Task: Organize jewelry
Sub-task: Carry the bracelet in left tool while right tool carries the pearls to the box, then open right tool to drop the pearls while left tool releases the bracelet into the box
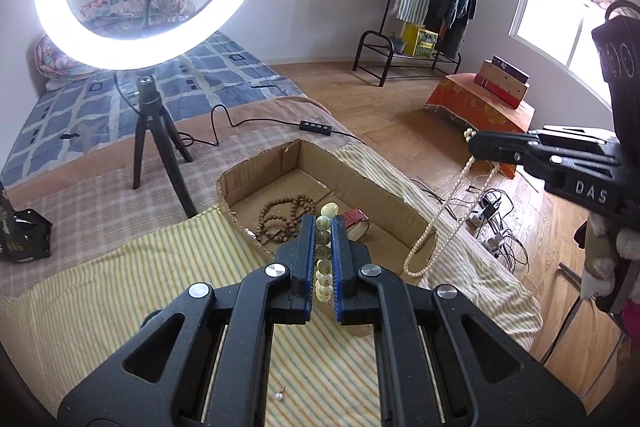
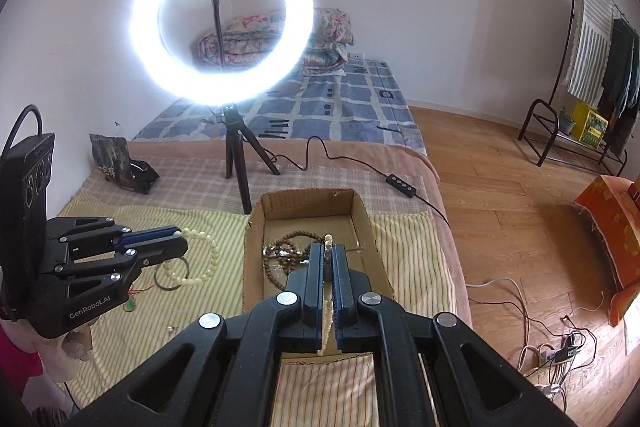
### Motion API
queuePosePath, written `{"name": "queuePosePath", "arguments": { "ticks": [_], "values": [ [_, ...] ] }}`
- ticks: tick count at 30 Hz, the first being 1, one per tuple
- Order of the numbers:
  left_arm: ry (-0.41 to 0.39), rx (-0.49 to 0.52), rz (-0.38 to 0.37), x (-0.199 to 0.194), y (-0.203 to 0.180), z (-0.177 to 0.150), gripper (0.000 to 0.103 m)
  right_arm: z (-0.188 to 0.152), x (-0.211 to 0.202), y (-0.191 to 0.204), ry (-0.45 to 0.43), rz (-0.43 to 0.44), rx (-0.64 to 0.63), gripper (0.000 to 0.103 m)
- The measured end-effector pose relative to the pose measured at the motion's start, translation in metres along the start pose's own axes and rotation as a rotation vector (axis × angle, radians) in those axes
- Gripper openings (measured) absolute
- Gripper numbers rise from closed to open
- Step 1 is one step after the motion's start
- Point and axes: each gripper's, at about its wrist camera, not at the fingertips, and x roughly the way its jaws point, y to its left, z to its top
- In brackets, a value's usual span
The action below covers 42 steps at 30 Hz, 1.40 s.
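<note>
Left claw (image 1: 324, 227): clamped on bracelet (image 1: 323, 259) — big pale beads, hard, slippery.
Right claw (image 2: 328, 251): pinching pearl necklace (image 1: 448, 211) — limp, swinging, light.
Box (image 1: 400, 211): beneath both, brown beads (image 1: 280, 217) inside.

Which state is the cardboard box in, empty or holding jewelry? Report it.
Holding jewelry: the open cardboard box contains a brown wooden bead strand lying on its floor, and a red item beside it.
</note>
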Motion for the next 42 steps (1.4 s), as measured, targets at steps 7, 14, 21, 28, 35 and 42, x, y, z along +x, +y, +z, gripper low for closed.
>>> {"name": "queuePosePath", "arguments": {
  "ticks": [7,14,21,28,35,42],
  "values": [
    [0.031,-0.013,0.005,0.034,0.002,0.001,0.005,-0.011,0.028,-0.01,0.04,0.004,0.009,0.001],
    [0.063,-0.033,-0.001,0.059,0.005,0.0,0.005,-0.023,0.05,-0.021,0.074,0.017,0.041,0.001],
    [0.099,-0.059,0.002,0.077,0.006,-0.001,0.005,-0.034,0.063,-0.025,0.103,0.035,0.065,0.001],
    [0.114,-0.046,0.012,0.082,0.002,-0.004,0.005,-0.041,0.068,-0.033,0.105,0.035,0.106,0.044],
    [0.117,-0.052,0.029,0.08,0.007,-0.007,0.005,-0.05,0.07,-0.033,0.119,0.024,0.112,0.054],
    [0.118,-0.063,0.035,0.072,0.011,-0.007,0.006,-0.051,0.066,-0.03,0.112,0.012,0.113,0.071]
  ]
}}
